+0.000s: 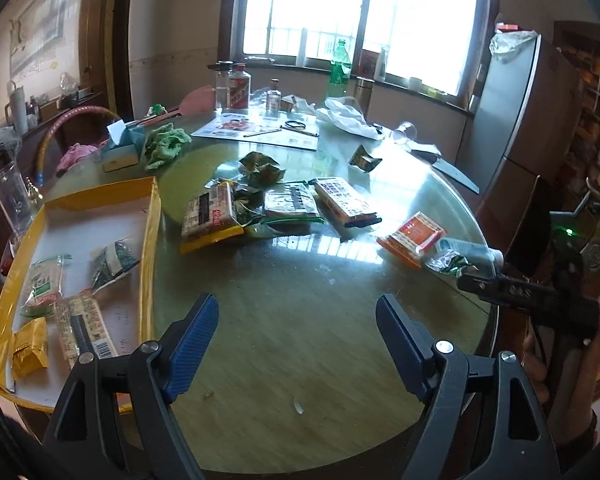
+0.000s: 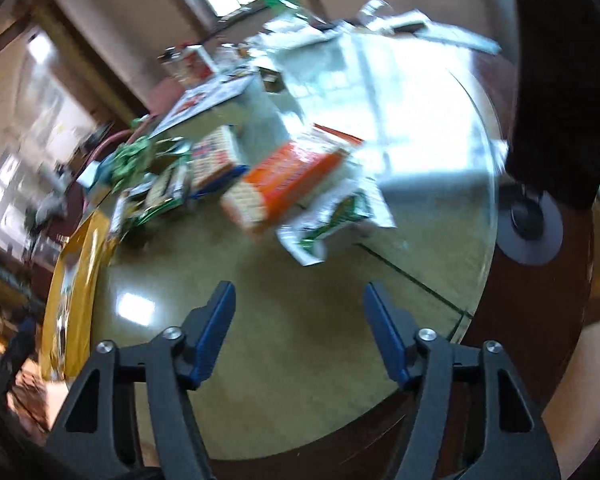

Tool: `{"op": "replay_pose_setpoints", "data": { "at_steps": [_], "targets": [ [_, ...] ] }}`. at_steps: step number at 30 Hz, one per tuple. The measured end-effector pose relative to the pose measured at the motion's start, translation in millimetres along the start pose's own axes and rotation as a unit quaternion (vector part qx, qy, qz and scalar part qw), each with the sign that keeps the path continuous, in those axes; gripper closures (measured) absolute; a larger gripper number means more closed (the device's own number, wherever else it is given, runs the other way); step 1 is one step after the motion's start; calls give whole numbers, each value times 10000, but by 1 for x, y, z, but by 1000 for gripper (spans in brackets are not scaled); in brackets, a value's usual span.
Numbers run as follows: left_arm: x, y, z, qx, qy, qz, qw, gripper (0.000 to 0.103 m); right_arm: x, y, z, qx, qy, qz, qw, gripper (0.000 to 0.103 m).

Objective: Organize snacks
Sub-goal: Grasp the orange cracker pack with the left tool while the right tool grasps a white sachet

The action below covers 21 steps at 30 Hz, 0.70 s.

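My left hand-held gripper [image 1: 298, 334] is released: its blue fingers [image 1: 192, 346] stand well apart with nothing between them, above a bare part of the round glass-topped bench [image 1: 300, 340]. My right hand-held gripper [image 2: 300, 322] is likewise released and empty, above the near edge of the same bench; its view is motion-blurred, so I read only coarse detail there. On my left sits the yellow-rimmed tray [image 1: 150, 236], holding four snack packs: a gold pouch [image 1: 29, 348], a long barcoded bar [image 1: 85, 330], a clear pack with green print [image 1: 44, 286] and a dark leafy pack [image 1: 112, 260]. The loose snacks lie in a cluster near the bench centre, just beside the tray: a red-and-yellow pack [image 1: 212, 216], a green-edged pack [image 1: 290, 202] and a blue-ended box [image 1: 346, 200]. Well apart from these, toward the right edge, lies an orange pack [image 1: 412, 238] touching a green-and-silver wrapper [image 1: 448, 262]. In the right wrist view the orange pack [image 2: 284, 180] lies ahead of the fingers, beside the green wrapper [image 2: 332, 216].
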State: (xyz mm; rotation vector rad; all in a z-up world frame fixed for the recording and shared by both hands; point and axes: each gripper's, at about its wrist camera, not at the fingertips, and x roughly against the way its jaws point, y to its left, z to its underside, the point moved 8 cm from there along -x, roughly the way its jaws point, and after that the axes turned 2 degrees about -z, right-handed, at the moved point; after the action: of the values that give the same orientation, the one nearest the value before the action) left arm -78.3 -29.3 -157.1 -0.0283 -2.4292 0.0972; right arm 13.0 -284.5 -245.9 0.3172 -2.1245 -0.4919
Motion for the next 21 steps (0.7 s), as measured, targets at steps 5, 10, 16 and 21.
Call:
{"op": "replay_pose_setpoints", "data": {
  "at_steps": [5,10,16,21],
  "targets": [
    [-7,-4,2,-27,72,59,10000,22,-14,-17,-10,-536,19,-21,9986,43],
    [-15,-12,2,-40,162,140,9998,22,-22,-20,-22,-610,23,120,9981,48],
    [-32,-28,-9,-192,230,280,9992,22,-29,-23,-30,-437,4,541,9976,76],
    [-65,-61,-24,-547,486,670,9951,22,-25,-22,-30,-48,-2,599,9982,89]
  ]
}}
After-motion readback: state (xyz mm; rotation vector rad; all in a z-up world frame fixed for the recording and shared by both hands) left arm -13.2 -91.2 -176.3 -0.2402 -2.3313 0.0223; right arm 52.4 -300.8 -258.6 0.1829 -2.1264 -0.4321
